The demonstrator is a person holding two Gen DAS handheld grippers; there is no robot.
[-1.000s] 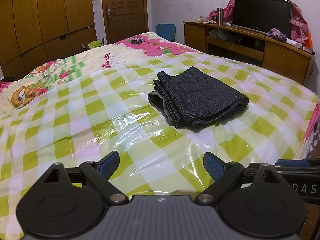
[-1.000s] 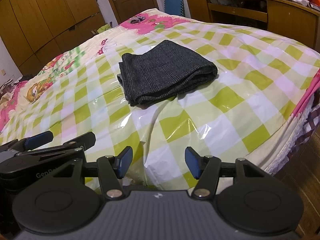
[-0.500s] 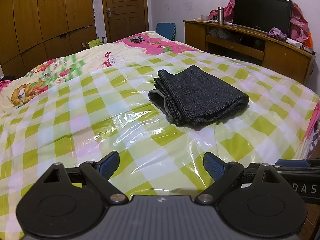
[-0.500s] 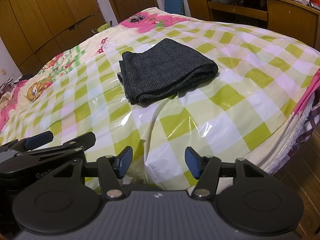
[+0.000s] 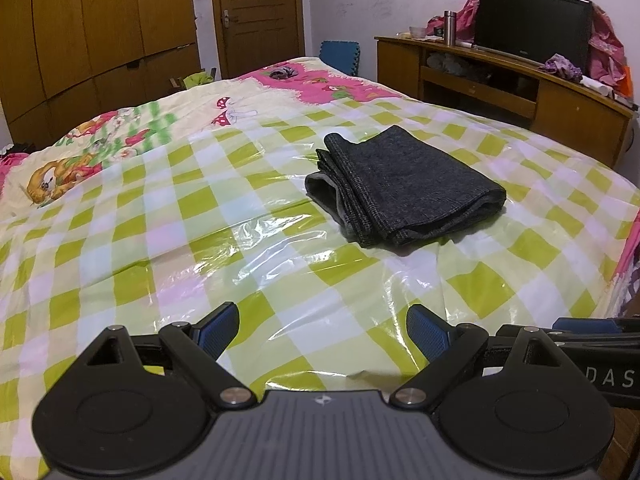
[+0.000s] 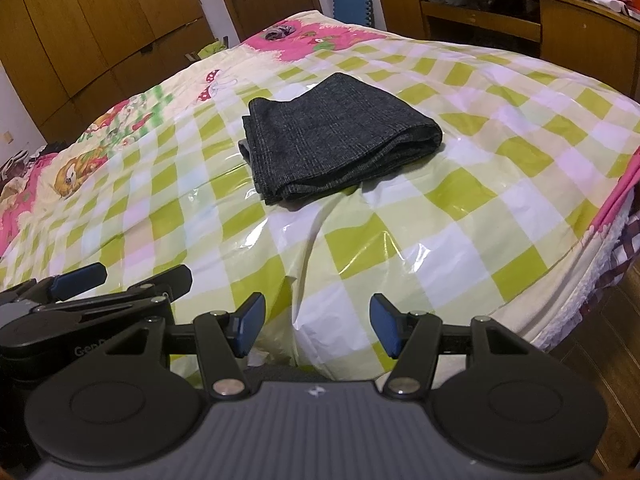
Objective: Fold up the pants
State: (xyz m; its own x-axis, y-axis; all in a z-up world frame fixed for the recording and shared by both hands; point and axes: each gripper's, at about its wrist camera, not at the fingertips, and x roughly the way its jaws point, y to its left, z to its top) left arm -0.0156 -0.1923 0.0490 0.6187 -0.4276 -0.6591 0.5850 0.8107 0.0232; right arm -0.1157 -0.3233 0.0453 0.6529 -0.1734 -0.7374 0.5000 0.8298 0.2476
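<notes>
Both claws released and empty, pants folded on the bed.

The left claw (image 5: 323, 330) hangs with its blue pads (image 5: 218, 330) spread wide over the near edge of the bed (image 5: 120, 240), gripping nothing; the right claw (image 6: 318, 326) sits just beside it, pads (image 6: 250, 328) likewise apart and empty, over the same edge. The pants (image 5: 404, 190), dark grey, lie folded into a thick stack on the bed's green-checked plastic cover (image 5: 280, 280), well apart from both claws and nearer the bed's right side. Beyond the pants, the cartoon quilt (image 5: 120, 140) covers the bed's far end. Right of the bed stands a wooden cabinet (image 5: 560, 108) carrying a TV (image 5: 532, 24); past the bed's far end are a wardrobe (image 5: 100, 40) and door (image 5: 256, 12).
</notes>
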